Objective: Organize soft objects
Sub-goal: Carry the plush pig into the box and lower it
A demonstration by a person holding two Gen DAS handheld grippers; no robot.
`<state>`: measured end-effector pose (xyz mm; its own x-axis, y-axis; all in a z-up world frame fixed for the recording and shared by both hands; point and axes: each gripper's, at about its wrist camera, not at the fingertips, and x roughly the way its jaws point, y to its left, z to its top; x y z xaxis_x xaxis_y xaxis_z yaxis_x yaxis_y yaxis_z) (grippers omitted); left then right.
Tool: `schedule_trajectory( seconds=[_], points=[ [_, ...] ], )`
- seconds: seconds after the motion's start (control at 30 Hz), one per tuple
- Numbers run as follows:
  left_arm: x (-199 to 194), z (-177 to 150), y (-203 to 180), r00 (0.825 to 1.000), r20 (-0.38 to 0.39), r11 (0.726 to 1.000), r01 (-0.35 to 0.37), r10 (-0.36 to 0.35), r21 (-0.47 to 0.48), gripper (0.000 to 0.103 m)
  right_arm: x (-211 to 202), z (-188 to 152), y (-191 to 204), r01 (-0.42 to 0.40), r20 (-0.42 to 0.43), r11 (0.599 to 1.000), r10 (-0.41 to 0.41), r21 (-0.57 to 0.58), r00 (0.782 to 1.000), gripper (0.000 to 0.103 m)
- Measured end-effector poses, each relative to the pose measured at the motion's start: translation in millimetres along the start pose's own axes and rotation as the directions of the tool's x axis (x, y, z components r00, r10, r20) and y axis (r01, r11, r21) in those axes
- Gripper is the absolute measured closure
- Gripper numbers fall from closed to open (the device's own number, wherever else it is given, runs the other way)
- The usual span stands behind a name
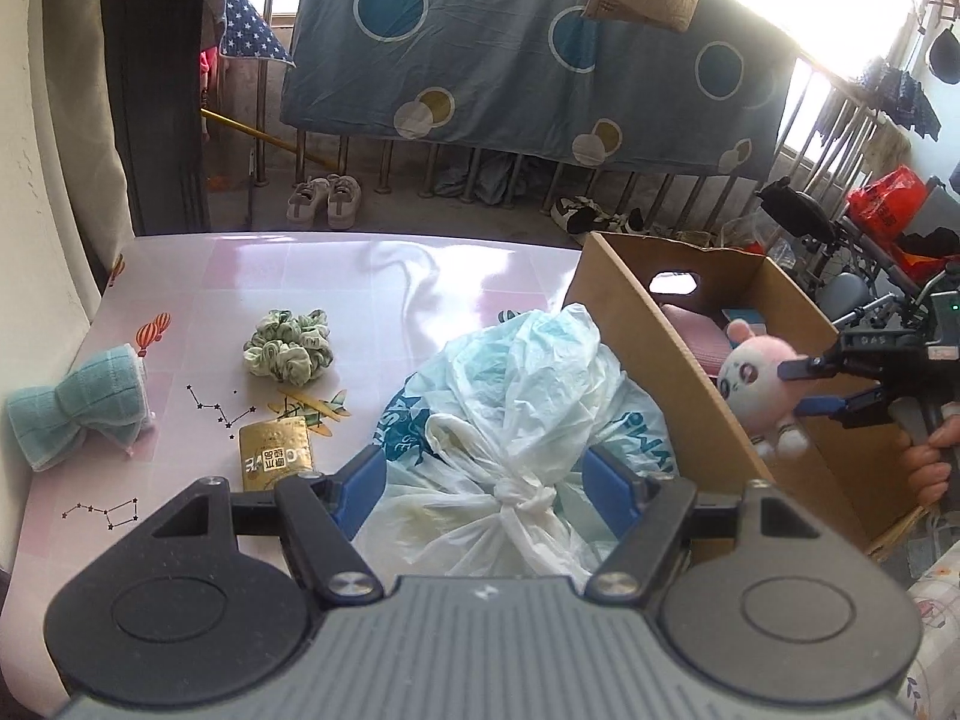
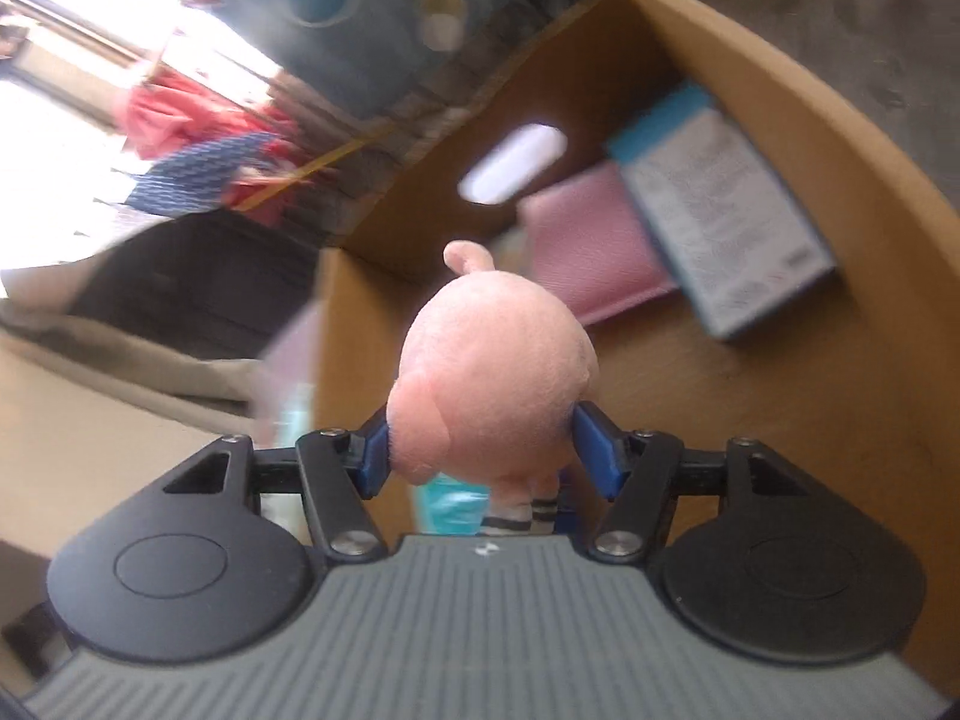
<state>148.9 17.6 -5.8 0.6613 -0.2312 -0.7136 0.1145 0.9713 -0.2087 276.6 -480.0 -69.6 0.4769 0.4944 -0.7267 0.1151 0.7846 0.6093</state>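
A: What is the right claw [image 2: 480, 450] doing?

B: It is pinching the pink plush toy [image 2: 492, 372] between its blue pads, holding it over the open cardboard box [image 1: 648, 324]. The right wrist view is blurring, but a pink pouch [image 2: 588, 252] and a blue-edged packet [image 2: 726, 216] are lying inside the box.

A: And the left claw [image 1: 483, 474]?

B: It is standing spread, its pads sitting either side of the knotted plastic bag [image 1: 510, 414] without gripping it. The bag is resting on the table [image 1: 252, 276], touching the box's near wall.

A: Anything else lying out?

B: A green scrunchie [image 1: 288, 345] is sitting toward the table's middle, a teal cloth bow [image 1: 78, 414] is lying near the left edge, and a gold packet [image 1: 276, 456] is lying just beside the left claw's pad.
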Motion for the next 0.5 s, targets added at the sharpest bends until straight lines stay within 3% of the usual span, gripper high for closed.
schedule_trajectory(
  seconds=[0.1, 0.17, 0.3, 0.5],
  points=[
    [1.7, -0.7, -2.1, 1.000, -0.001, 1.000, 0.009, -0.009, 0.008, 0.030, 5.6, -5.8, 1.9, 0.200, -0.011, 0.977, -0.201, -0.068, 0.980, 0.040],
    [4.5, -1.3, -2.8, 1.000, -0.008, 1.000, 0.012, -0.012, 0.010, 0.030, 6.5, -10.0, 6.3, 0.267, -0.005, 0.956, -0.270, -0.120, 0.963, 0.036],
    [7.3, -2.6, -2.8, 1.000, -0.016, 1.000, 0.010, -0.010, 0.010, 0.030, 2.2, -14.9, 17.3, 0.353, 0.054, 0.912, -0.349, -0.208, 0.935, 0.029],
    [10.2, -4.7, -1.8, 1.000, -0.028, 1.000, 0.008, -0.008, 0.000, 0.030, 3.0, -12.3, 45.0, 0.431, 0.155, 0.844, -0.402, -0.320, 0.902, 0.019]
  ],
)
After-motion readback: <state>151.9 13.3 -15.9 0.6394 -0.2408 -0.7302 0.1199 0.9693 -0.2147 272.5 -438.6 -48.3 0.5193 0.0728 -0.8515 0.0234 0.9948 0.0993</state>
